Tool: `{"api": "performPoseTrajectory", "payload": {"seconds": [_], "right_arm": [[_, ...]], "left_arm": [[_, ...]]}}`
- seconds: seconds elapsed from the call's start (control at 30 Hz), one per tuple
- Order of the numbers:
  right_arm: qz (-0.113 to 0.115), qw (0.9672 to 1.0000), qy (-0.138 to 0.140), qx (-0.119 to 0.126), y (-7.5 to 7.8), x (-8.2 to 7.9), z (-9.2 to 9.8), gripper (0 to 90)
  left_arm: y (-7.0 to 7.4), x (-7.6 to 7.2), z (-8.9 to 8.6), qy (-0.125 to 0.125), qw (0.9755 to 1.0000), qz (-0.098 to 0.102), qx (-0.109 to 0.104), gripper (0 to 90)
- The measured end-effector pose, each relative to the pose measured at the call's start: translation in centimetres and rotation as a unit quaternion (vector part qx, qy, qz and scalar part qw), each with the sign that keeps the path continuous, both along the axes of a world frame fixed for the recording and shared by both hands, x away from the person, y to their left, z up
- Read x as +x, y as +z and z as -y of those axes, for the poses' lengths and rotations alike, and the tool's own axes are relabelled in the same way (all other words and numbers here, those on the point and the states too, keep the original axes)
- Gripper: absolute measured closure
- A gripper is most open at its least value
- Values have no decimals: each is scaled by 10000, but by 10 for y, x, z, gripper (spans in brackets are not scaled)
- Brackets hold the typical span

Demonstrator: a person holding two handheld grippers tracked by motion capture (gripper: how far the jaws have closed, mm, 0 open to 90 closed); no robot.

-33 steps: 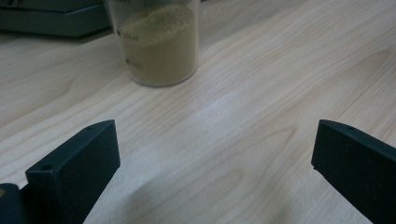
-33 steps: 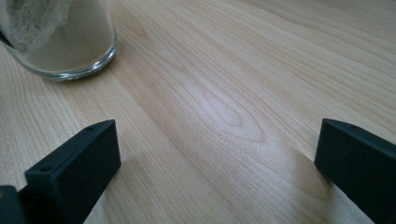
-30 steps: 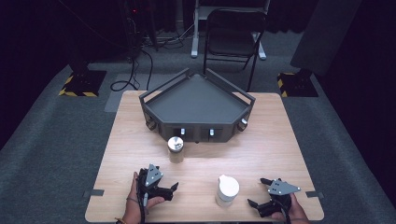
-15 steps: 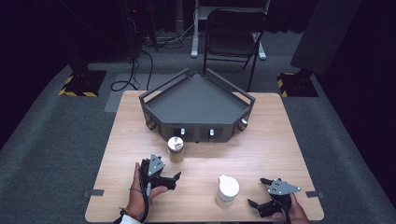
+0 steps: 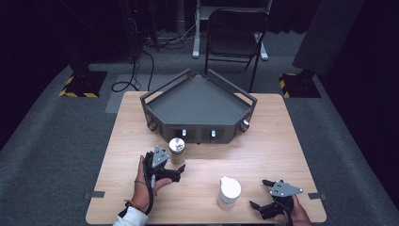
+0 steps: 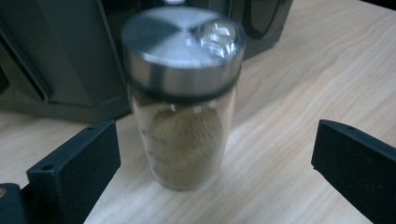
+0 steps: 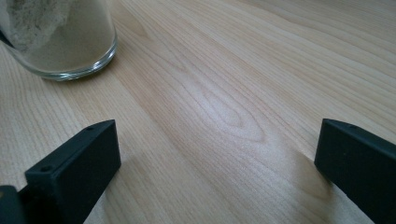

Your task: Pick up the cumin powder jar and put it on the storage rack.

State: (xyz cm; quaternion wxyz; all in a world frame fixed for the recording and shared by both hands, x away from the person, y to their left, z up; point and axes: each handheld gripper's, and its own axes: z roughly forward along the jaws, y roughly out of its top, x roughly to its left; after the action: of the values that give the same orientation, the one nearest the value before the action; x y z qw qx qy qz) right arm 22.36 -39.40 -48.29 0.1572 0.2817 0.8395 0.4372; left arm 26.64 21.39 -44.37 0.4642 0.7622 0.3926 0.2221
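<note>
A small glass jar (image 5: pixel 177 149) with a steel lid and brownish powder stands on the wooden table (image 5: pixel 263 146) just in front of the tray. My left gripper (image 5: pixel 175 165) sits right below it, open. In the left gripper view the jar (image 6: pixel 184 107) stands upright between the two spread jaws, untouched by either, with the left gripper (image 6: pixel 215 140) open around it. A white-capped jar (image 5: pixel 229 190) stands near the front edge. My right gripper (image 5: pixel 259 194) lies open to its right; in the right gripper view only the glass base (image 7: pixel 60 42) shows, at top left of the right gripper (image 7: pixel 217 140).
A dark grey corner-shaped tray (image 5: pixel 202 127) with raised walls stands at the back middle of the table. A folding chair (image 5: pixel 235 33) and cables are on the floor beyond. Bare wood lies to the right of the tray.
My left gripper has moved forward and to the right, up to the steel-lidded jar. The right gripper and both jars have stayed put.
</note>
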Motion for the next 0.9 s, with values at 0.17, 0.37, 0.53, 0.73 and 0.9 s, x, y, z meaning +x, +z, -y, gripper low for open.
{"api": "performPoseTrajectory", "payload": {"seconds": [0.17,0.37,0.53,0.73,0.9], "right_arm": [[0,10000,0,0,0,0,0,0],[0,10000,1,0,0,0,0,0],[1,10000,3,-1,0,0,0,0],[-2,10000,2,0,0,0,0,0],[-1,10000,3,-1,0,0,0,0]], "left_arm": [[6,10,2,28,9999,8,-123,10],[9,21,6,91,9999,44,-110,14],[10,30,9,132,9999,38,-91,21],[6,37,12,80,10000,43,-24,106],[0,43,12,-25,9999,-29,-109,239]]}}
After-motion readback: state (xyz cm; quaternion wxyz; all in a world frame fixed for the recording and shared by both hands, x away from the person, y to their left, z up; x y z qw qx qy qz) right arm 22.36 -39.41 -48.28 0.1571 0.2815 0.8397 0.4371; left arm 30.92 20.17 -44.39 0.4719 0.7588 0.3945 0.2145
